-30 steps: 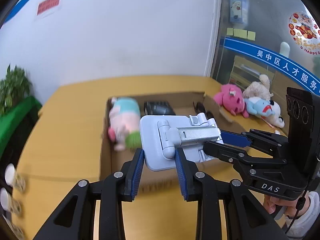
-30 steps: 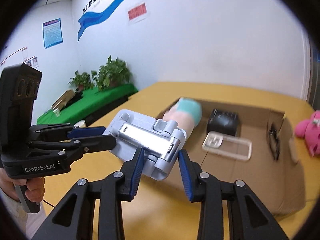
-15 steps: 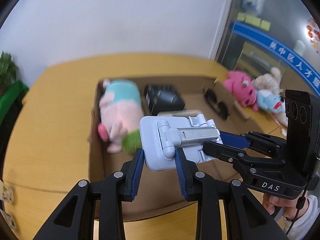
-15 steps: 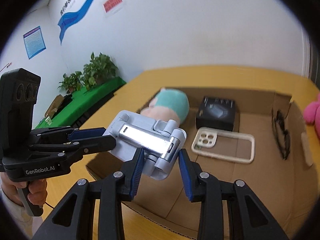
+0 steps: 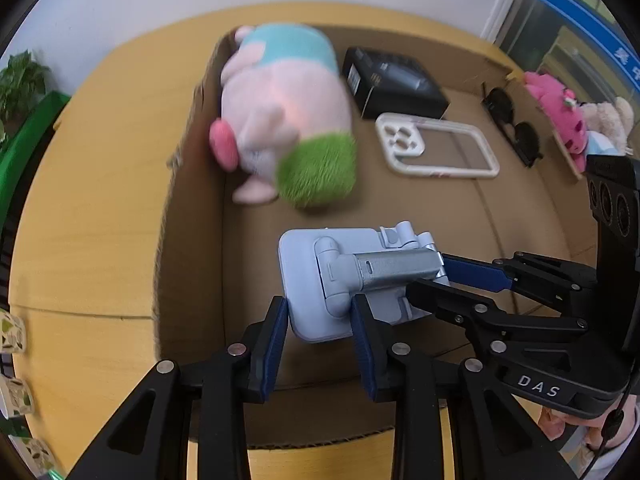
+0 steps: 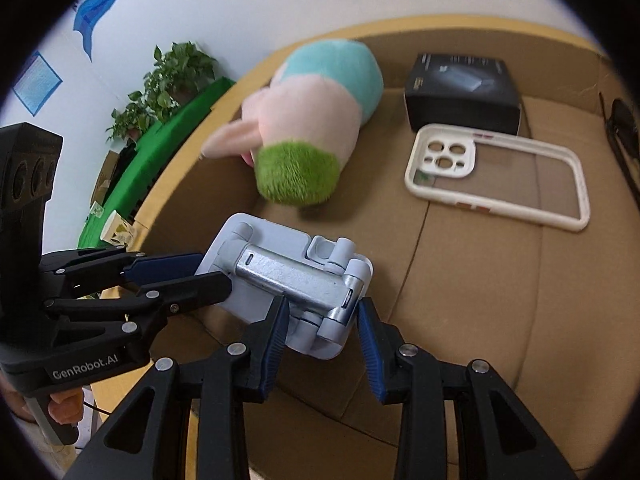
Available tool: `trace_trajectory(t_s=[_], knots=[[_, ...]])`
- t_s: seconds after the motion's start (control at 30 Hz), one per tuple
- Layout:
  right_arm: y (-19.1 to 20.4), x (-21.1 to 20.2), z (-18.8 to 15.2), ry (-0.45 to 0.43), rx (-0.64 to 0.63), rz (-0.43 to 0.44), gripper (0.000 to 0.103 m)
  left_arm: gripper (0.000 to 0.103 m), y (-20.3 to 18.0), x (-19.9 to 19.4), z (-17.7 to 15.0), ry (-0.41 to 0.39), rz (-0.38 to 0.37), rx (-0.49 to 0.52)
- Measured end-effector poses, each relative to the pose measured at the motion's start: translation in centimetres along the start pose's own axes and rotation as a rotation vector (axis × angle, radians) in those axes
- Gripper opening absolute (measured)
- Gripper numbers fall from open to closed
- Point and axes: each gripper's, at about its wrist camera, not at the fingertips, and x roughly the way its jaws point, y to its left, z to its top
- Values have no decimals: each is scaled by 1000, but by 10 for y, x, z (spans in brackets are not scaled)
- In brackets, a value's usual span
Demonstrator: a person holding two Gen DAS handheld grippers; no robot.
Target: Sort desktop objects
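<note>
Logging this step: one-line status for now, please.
stage: placing | held: stand by left gripper and right gripper | location: over box | inside: plush, case

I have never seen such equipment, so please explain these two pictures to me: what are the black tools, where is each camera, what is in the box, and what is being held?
There is no robot here. A person holds one black hand tool with two jaws in each hand, and each tool carries a wide-angle camera looking forward along its jaws. One picture is from the left gripper, the other from the right gripper; each also shows the other tool from the side.

Both grip the same folded pale-blue phone stand over an open cardboard box on a yellow table. In the box lie a plush toy, a black box, a phone case and sunglasses.
</note>
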Motion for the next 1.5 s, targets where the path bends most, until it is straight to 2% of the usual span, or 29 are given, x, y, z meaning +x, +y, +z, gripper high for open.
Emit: trace_trajectory(t_s=[0.1,0.17,0.23,0.27,0.3,0.33,0.37,0.4,0.43,0.47,0.5,0.57,0.63,0.7,0.73,0.77,0.97,1.13,1.5], knots=[[3,11,-1,30,-4,-10,36,31,8,5,-4,-11,10,-20],[8,9,-1,22,-19,-13,36,35,7,-9,-9,-84,-1,-22],[16,-2,-2,-18,-54,-55,41,43,2,-27,-14,-176,39,-5],[23,-16,-4,-67,-94,-95,45,52,-1,-38,-18,-237,57,6],[27,-28,-7,-112,-123,-124,56,58,-5,-54,-25,-328,75,20],[32,-50,-16,-202,-162,-172,69,73,-8,-65,-31,-396,86,25],[34,-66,-23,-272,-176,-208,76,87,-12,-76,-39,-486,98,27],[35,-87,-35,-366,-183,-255,86,93,-16,-83,-47,-570,104,28],[34,-100,-45,-431,-183,-284,87,99,-20,-87,-53,-636,104,30],[30,-113,-60,-502,-184,-316,87,102,-25,-88,-64,-716,100,30],[27,-120,-73,-545,-185,-343,87,102,-27,-85,-65,-750,100,21],[14,-122,-95,-581,-165,-415,87,102,-32,-71,-67,-761,108,3],[-7,-120,-110,-573,-102,-464,87,102,-39,-48,-65,-734,112,-22],[-25,-121,-117,-591,-30,-473,87,102,-44,-31,-69,-716,118,-52],[-32,-121,-118,-600,-2,-475,87,102,-48,-24,-71,-715,153,-63],[-38,-120,-118,-609,13,-479,87,103,-58,-21,-75,-736,237,-43],[-36,-105,-116,-640,-52,-552,90,103,-60,-13,-81,-728,248,-75],[-32,-103,-115,-643,-62,-547,103,103,-60,-11,-86,-725,246,-74],[-32,-103,-114,-642,-60,-546,103,103,-60,-11,-83,-725,244,-71]])
